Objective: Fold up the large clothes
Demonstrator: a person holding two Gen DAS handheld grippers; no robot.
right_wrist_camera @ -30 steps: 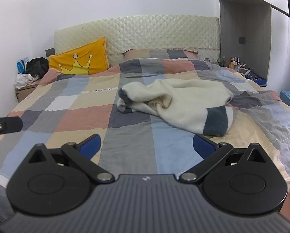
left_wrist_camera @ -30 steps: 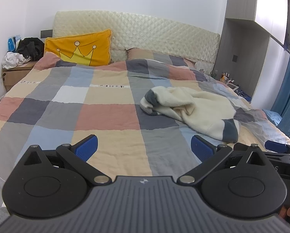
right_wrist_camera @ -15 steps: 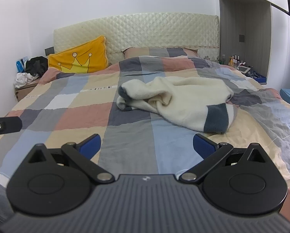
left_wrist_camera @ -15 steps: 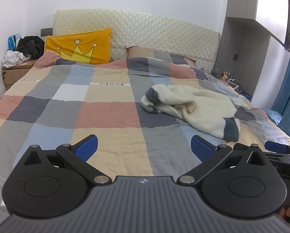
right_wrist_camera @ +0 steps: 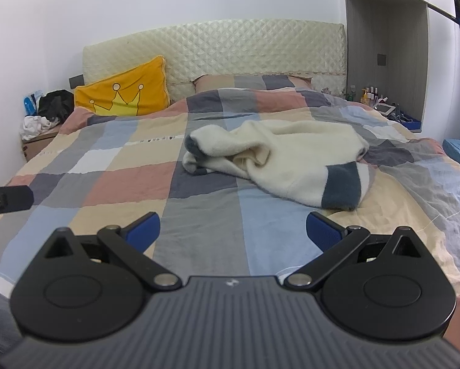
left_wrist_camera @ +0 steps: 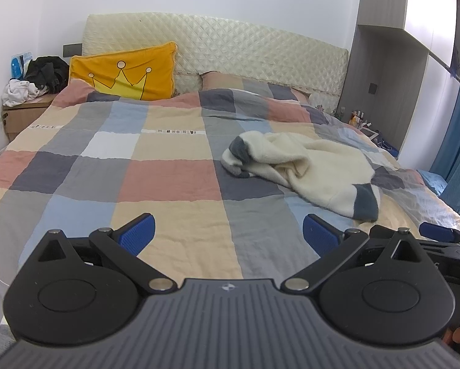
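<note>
Standing at the foot of the bed [left_wrist_camera: 168,172], the person holds both tools over the checked cover, and the folding has not begun yet, in my judgement. The left gripper [left_wrist_camera: 228,235] has its blue fingers spread wide with nothing between them, and the right gripper [right_wrist_camera: 233,230] is the same, wide apart and empty. The cream sweater [right_wrist_camera: 279,160] lies crumpled on the cover, at about one o'clock from the right tool and at about two o'clock from the left one, well apart from both. The step now seems to be the approach. Next move calls for reaching forward to the near hem with the dark band [right_wrist_camera: 342,186] and pulling the sweater flat before any fold. How the sleeves lie is hard to say, because they are tucked inside the heap, and the far side is hidden behind its own bulk. The yellow pillow [left_wrist_camera: 125,73] leans on the headboard at eleven o'clock. Of the person only a small part of a hand shows at the edge.
</note>
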